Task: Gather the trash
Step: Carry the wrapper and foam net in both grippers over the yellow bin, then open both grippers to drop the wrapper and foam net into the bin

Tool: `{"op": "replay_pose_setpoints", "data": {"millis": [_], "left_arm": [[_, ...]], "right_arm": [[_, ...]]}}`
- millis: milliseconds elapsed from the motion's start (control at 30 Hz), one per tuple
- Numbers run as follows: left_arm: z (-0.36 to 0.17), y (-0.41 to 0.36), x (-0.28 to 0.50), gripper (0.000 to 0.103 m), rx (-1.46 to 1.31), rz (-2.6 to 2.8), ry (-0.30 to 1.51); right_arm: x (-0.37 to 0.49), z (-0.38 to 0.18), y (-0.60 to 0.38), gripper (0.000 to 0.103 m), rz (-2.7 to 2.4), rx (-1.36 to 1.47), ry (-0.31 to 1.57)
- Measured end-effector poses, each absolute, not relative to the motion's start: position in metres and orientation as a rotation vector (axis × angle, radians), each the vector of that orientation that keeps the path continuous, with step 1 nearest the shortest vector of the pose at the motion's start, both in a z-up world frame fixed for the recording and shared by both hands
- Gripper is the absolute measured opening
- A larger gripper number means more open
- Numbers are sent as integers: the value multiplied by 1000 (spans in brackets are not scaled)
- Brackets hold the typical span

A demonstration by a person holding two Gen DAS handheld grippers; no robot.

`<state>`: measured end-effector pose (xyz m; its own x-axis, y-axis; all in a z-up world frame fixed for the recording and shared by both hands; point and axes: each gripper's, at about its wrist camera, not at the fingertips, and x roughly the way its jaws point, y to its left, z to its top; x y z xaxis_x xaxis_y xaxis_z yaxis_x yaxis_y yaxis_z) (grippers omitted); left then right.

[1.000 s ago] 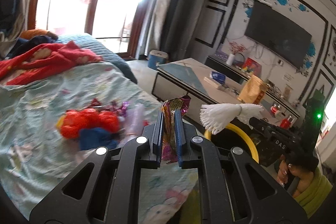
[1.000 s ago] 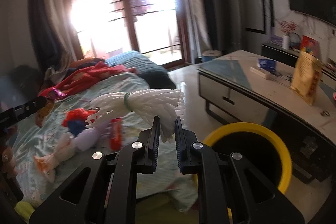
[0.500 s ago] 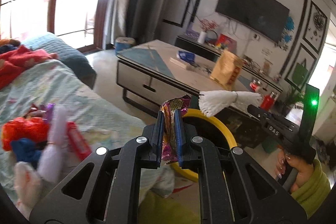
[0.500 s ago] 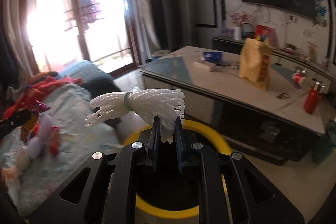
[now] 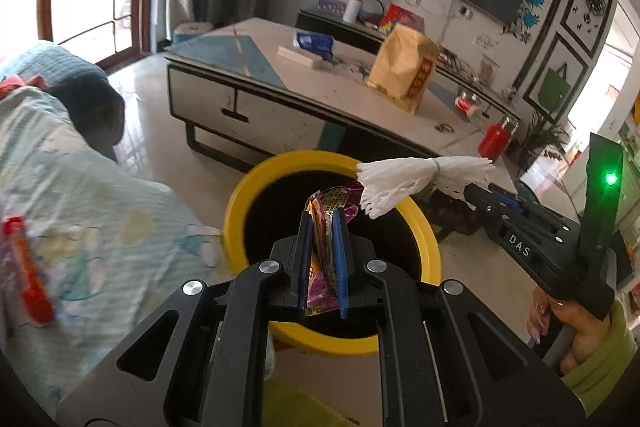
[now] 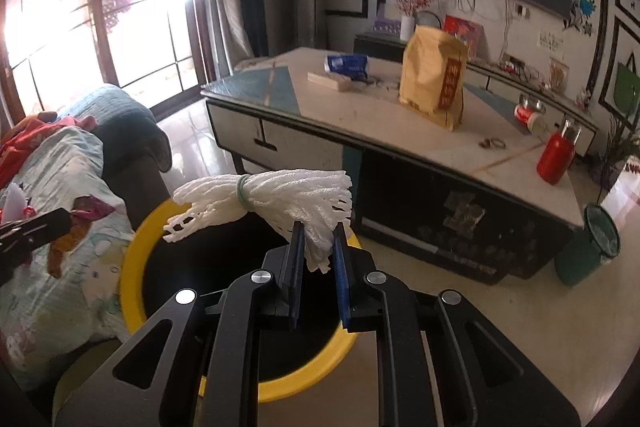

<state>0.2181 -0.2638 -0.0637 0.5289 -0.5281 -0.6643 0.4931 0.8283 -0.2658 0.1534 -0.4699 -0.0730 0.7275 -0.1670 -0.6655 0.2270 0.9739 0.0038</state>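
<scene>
Left wrist view, yellow bin (image 5: 240, 203) now under both grippers, jaws clamped on wrapper (image 5: 326, 227) and foam net (image 6: 296, 203).

floor (image 6: 500, 311): yellow-rimmed bin (image 6: 132, 259), low table (image 6: 360, 115) | table: tan bag (image 6: 434, 79), red bottle (image 6: 558, 157)

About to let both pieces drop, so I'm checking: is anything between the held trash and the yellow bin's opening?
Nothing visible. The purple wrapper and the white foam net both hang over the yellow bin, whose dark mouth looks uncovered.
</scene>
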Motion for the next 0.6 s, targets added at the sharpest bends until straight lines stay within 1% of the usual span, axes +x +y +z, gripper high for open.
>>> {"op": "replay_pose_setpoints", "data": {"millis": [133,200,333,367,400,433,467,500,533,600], "left_arm": [[-80,-277,227,8,-37,-624,848],[-87,-280,232,9,-49,-626,866],[-103,-278,241,9,-102,-632,923],[-106,-277,241,12,-110,-630,930],[-109,-276,243,17,-122,-633,940],[-110,-276,244,19,-126,-632,940],[-109,-274,244,26,-131,-630,936],[-108,-274,244,31,-135,-632,935],[-107,-273,244,32,-143,-638,934],[-103,-270,242,39,-147,-641,923]], "right_arm": [[156,-88,-479,15,-207,118,765],[159,-94,-481,17,-194,127,789],[163,-102,-479,18,-162,131,814],[164,-105,-479,19,-150,136,825],[165,-106,-479,21,-146,139,830],[167,-108,-478,23,-138,144,834],[167,-108,-478,24,-133,145,837],[168,-109,-477,26,-130,143,841],[169,-109,-476,29,-128,141,841],[169,-108,-476,34,-122,141,836]]}}
